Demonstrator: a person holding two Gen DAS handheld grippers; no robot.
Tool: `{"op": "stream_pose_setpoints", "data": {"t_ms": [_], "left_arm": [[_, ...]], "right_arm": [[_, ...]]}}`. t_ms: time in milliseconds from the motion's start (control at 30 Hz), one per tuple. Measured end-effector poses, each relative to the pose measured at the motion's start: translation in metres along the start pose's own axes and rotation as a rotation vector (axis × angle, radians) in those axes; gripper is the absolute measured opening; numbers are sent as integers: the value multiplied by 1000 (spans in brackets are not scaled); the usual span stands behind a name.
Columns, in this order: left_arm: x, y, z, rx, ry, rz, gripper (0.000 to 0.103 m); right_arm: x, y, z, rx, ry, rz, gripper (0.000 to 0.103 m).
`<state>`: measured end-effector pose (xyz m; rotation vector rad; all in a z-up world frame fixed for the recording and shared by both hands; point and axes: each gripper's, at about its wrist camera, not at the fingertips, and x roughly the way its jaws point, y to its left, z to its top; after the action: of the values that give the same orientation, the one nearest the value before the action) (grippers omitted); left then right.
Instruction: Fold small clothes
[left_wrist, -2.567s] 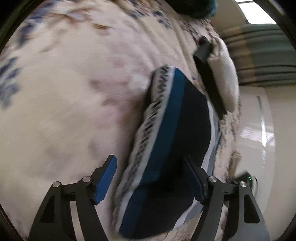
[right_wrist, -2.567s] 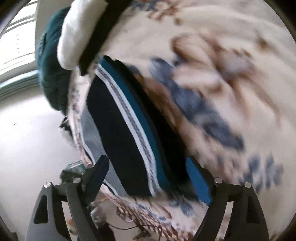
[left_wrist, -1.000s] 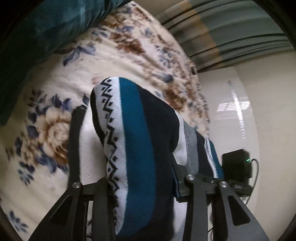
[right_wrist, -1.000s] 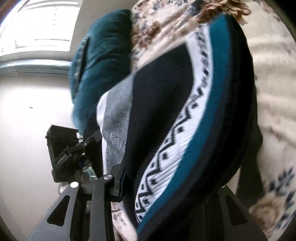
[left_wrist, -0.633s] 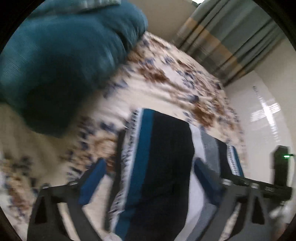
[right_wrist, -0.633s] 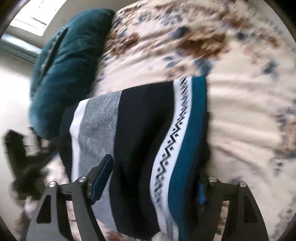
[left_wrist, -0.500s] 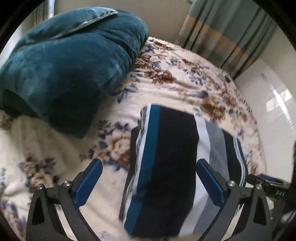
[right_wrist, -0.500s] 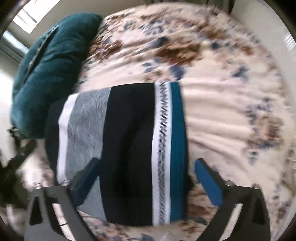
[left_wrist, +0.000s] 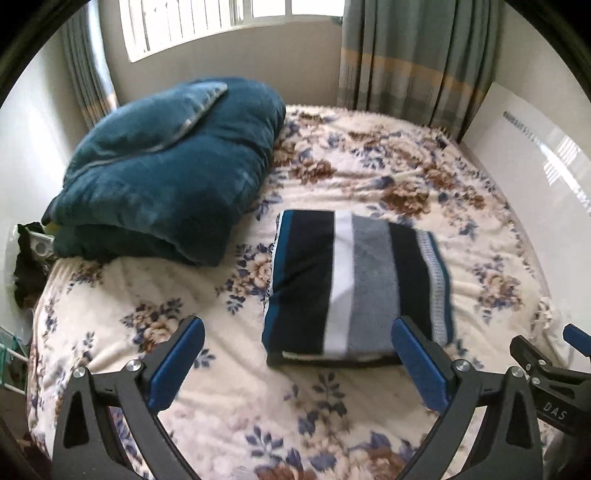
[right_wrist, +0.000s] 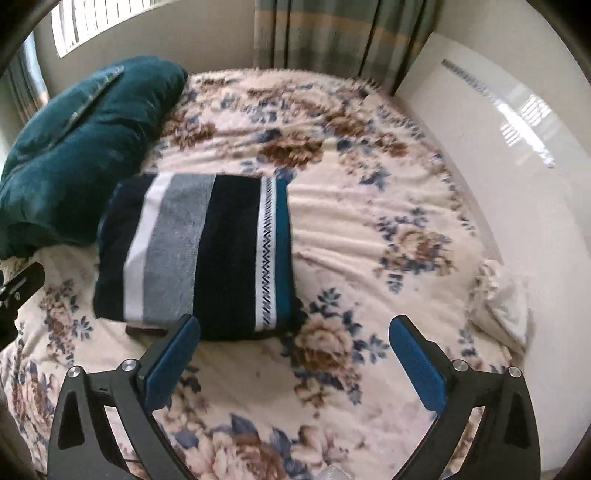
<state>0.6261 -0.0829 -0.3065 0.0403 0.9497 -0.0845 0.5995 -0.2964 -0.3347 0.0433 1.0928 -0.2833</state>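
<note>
A folded striped garment (left_wrist: 354, 284), in navy, white, grey and teal bands, lies flat on the floral bedspread (left_wrist: 258, 406). It also shows in the right wrist view (right_wrist: 199, 254), left of centre. My left gripper (left_wrist: 299, 365) is open and empty, raised above the bed just in front of the garment. My right gripper (right_wrist: 291, 358) is open and empty, held above the bed in front of the garment's right edge. The right gripper's body (left_wrist: 554, 373) shows at the lower right of the left wrist view.
A folded teal blanket (left_wrist: 166, 166) lies at the bed's far left, also in the right wrist view (right_wrist: 77, 147). Curtains (left_wrist: 413, 55) and a window stand behind. A white wall panel (right_wrist: 498, 129) runs along the right side. A pale cloth (right_wrist: 506, 299) lies at the bed's right edge.
Both grippers let go of the striped garment, opened, and pulled back and up. The garment now lies flat and folded on the bed.
</note>
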Motion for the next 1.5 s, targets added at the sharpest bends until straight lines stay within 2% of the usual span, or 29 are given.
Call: {"op": "stream_pose_setpoints", "data": {"t_ms": [300,467,733,867,1100,1500], "left_arm": [[-147,-16,-27,7,-85,-23,103],[-212,-14,-37,-9,-129,-43,103],[-308,-14,-60,-3,-228,-22,103],[-340,-14,-76,1,-259,-24,103],[-366,-12,-95,-2,-282,-21,103],[-382,-13,-112,-8,-289,-14,103]], "right_arm": [[-178,-39,-41,32,-184,-43,103],[-270,-50,-71,14,-266,-26,103],[-382,-64,-115,12,-377,5,103],[-423,-69,-133,19,-424,22,103],[-474,-71,-161,10,-474,43,103],[-499,-76,-178,18,-495,56,103]]}}
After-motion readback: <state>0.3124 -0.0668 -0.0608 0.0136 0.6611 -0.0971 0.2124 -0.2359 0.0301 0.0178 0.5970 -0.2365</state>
